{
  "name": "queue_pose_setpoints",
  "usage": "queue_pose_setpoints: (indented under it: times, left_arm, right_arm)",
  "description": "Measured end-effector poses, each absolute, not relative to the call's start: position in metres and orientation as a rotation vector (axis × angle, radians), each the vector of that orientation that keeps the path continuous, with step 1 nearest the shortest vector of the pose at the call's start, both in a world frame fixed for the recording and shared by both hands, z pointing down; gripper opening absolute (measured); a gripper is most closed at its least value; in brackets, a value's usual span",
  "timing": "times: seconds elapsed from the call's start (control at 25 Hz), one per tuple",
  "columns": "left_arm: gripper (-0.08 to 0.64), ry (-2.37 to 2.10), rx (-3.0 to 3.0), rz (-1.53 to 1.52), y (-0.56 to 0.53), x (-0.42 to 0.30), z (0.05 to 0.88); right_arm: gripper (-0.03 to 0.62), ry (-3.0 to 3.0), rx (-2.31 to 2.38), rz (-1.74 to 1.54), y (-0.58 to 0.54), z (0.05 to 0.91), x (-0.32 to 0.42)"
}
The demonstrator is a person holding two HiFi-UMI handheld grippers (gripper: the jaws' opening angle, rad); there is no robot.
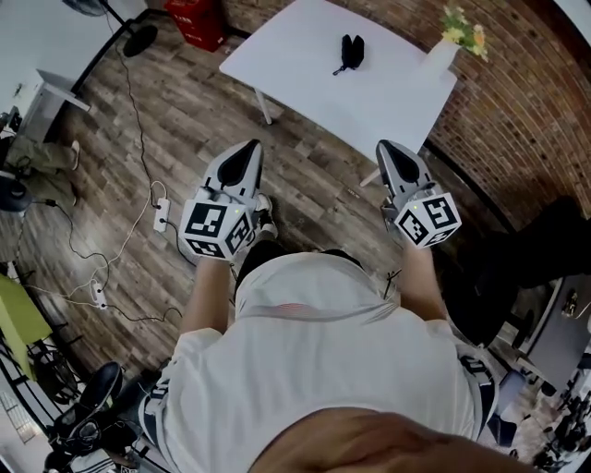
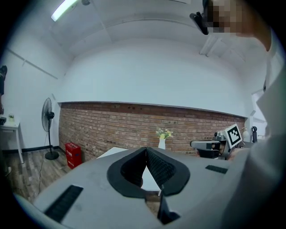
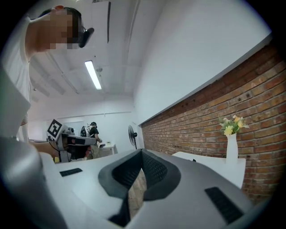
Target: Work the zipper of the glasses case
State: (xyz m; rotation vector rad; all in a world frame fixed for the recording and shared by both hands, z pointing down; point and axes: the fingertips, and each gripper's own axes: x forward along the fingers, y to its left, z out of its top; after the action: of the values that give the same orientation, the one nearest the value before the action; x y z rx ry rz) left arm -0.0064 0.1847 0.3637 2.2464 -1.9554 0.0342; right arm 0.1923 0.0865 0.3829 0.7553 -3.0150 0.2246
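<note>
Head view: the person stands looking down over a white shirt, both forearms bent forward at waist height and level with each other. The left gripper and the right gripper point ahead over the wooden floor, well apart from each other and short of the white table. The glasses case, black, lies untouched on the table top towards its far side, with a white vase of flowers near the table's right corner. A red crate stands beyond the table on the left, and cables with a power strip trail over the floor.

Left gripper view: the jaws are pressed together at their tips with nothing between them. Only this level view shows the brick wall behind the table and a standing fan at the left. The case is hidden behind the jaws.

Right gripper view: these jaws also meet at the tips and hold nothing. Here alone a second person shows, by a desk at the far end of the room. A dark speck on the table top is too small to tell
</note>
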Motion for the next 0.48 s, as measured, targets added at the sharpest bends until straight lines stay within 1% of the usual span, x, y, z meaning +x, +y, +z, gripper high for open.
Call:
queue_pose_setpoints:
  times: [0.2, 0.48]
  left_arm:
    - [0.015, -1.858, 2.307, 0.017, 0.121, -0.040, 0.375]
    - [0.015, -1.719, 2.424, 0.017, 0.027, -0.110, 0.368]
  right_arm:
    - [0.051, -2.964, 0.870, 0.220, 0.037, 0.389, 0.165]
    - [0.051, -2.885, 1.045, 0.203, -0.030, 0.377, 0.104]
